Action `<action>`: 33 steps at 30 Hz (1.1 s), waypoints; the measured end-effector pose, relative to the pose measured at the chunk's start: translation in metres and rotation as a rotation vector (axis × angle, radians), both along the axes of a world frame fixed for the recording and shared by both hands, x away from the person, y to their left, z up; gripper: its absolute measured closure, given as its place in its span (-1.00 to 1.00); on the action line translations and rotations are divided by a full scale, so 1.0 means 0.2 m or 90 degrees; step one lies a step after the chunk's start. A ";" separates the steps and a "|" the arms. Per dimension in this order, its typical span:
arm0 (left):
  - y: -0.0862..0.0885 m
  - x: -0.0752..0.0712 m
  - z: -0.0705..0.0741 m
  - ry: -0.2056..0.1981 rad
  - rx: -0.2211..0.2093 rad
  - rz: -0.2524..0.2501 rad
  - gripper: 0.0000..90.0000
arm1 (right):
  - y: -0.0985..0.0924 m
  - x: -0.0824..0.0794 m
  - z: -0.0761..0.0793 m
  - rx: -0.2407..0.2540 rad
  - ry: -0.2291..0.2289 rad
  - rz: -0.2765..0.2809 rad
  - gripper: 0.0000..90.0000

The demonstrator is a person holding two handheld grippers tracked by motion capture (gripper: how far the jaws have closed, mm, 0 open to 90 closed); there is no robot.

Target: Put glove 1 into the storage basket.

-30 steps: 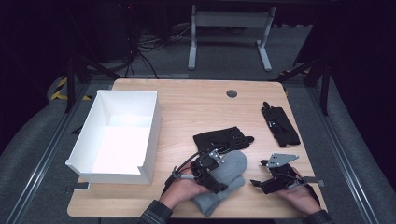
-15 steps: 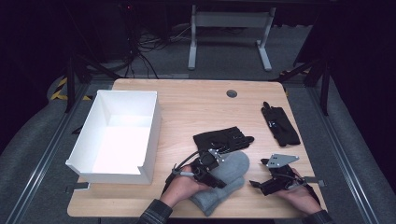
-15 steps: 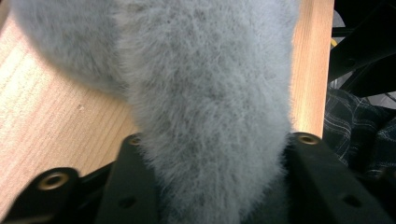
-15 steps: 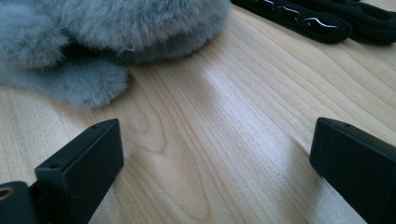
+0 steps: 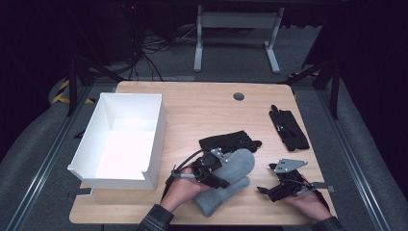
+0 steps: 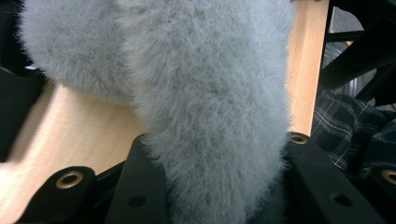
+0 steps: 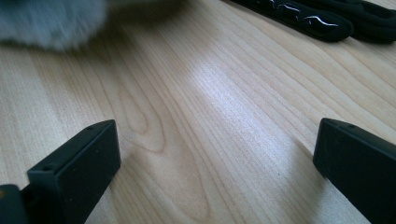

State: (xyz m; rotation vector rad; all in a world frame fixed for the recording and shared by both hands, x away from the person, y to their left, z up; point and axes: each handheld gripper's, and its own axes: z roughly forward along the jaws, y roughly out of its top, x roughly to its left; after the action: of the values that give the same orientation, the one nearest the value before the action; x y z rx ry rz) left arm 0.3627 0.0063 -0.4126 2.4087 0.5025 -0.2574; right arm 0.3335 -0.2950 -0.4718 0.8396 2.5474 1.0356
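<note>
A fluffy grey mitten (image 5: 239, 166) lies near the table's front edge. My left gripper (image 5: 215, 169) is shut on its middle. In the left gripper view the fur (image 6: 205, 102) bulges between both jaws, which have just been closing on it. My right gripper (image 5: 270, 189) rests low over bare wood to the right of the mitten. Its jaws have just been opening and stand wide apart (image 7: 215, 154) with nothing between them. The mitten's edge (image 7: 46, 23) shows at the top left of the right gripper view.
A white open box (image 5: 155, 127) stands at the left of the table. A black glove (image 5: 228, 141) lies just behind the mitten, and another black glove (image 5: 288, 127) lies at the right; a black glove (image 7: 317, 16) also shows ahead of the right gripper.
The left gripper has closed on the grey mitten and lifted it slightly. The right hand has stayed in place.
</note>
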 end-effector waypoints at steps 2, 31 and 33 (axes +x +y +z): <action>0.02 0.01 0.03 -0.008 -0.003 0.006 0.50 | 0.00 0.00 0.00 -0.001 0.000 0.000 -0.99; 0.42 0.10 0.60 -0.082 -0.018 0.142 0.50 | 0.00 0.00 0.00 -0.003 -0.001 0.001 -0.99; 0.45 0.10 0.63 -0.087 -0.018 0.150 0.50 | 0.00 0.00 0.00 -0.003 -0.001 0.001 -0.99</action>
State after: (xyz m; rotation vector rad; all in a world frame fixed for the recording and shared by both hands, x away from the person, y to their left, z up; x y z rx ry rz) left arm 0.3833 0.0965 -0.2875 2.2935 0.7071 0.0020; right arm 0.3336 -0.2948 -0.4718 0.8354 2.5477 1.0302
